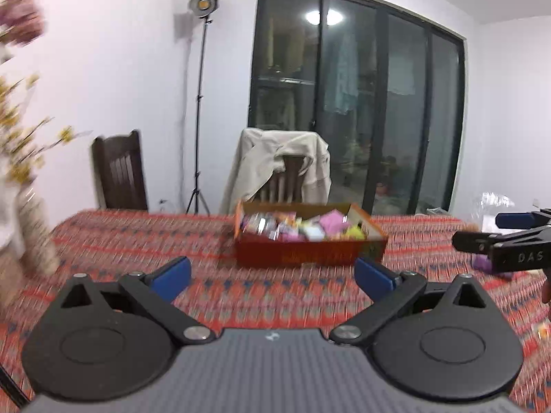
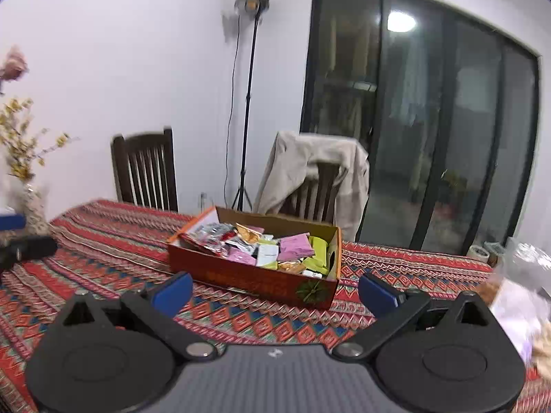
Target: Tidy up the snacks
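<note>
The snack box (image 2: 261,280) sits on the table ahead of me, a shallow open carton with red-orange printed sides, plain brown inside its raised flap, and a green starburst mark near its right front corner; it is heaped with small packets (image 2: 272,247) in pink, yellow-green, white, silver and crinkled gold, lying loose and overlapping; in my left view the same box (image 1: 303,253) is blurred, straight ahead between my fingers.

My left gripper (image 1: 272,277) is spread wide with nothing between its blue pads; my right gripper (image 2: 273,290) is spread just as wide and also bare, the box beyond its tips and not touched; the right one also shows at the edge of the left view as a black arm lettered DAS.

The tablecloth (image 2: 103,251) is woven in red, orange and blue geometric bands, slightly rumpled; a vase of yellow blossom sprigs (image 2: 24,158) stands at the left edge; crinkled clear plastic bags (image 2: 523,275) lie at the right, blurred.

Behind the table stand two dark slatted wooden chairs (image 2: 146,172), one draped with a beige jacket (image 2: 310,172); a studio lamp on a thin black tripod (image 2: 246,103) stands against the white wall; dark-framed sliding glass doors (image 2: 430,120) reflect a ceiling light.
</note>
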### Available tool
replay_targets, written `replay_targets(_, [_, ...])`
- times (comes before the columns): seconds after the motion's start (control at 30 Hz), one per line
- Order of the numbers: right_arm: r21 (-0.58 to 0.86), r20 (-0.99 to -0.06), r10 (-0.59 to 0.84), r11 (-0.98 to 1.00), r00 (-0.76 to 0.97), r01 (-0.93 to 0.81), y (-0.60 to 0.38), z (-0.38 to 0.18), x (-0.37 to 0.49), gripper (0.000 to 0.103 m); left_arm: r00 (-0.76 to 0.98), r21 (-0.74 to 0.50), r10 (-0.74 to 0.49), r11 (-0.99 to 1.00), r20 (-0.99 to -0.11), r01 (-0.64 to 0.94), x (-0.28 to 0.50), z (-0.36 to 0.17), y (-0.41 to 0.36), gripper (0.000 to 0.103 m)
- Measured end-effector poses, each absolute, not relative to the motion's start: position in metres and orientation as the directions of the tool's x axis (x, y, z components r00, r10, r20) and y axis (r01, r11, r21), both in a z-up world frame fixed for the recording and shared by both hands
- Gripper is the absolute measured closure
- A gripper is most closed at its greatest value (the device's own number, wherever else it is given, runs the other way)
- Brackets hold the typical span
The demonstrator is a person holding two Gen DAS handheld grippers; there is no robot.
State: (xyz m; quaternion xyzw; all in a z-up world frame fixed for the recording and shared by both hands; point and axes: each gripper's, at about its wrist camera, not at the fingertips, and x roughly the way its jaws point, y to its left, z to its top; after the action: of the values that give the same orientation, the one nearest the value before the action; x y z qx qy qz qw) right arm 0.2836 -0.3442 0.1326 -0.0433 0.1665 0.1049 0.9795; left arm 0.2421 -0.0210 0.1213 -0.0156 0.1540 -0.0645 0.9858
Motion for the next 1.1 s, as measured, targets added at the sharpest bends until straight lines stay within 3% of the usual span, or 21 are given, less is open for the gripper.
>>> replay_targets(0.43, [-0.042,-0.252,0.133,0.988,0.959,-0.149,-0.327,0.034,0.071,0.0,0.973,0.09,0.055,0.995,-0.225,-0.035,0.048,0.044,-0.006,0.0])
replay_targets(0.73, [-0.042,-0.267,0.131,0.988,0.955,-0.148,-0.313,-0.009,-0.005,0.0,0.964,0.038,0.089,0.996,-0.251,-0.082,0.003,0.017,0.009,0.0])
replay_targets(1.1, [-0.014,-0.262,0.144,0.988,0.954,-0.153,-0.302,-0.008,-0.004,0.0,0.965,0.053,0.057,0.998,-0.257,-0.045,0.002,0.015,0.01,0.0])
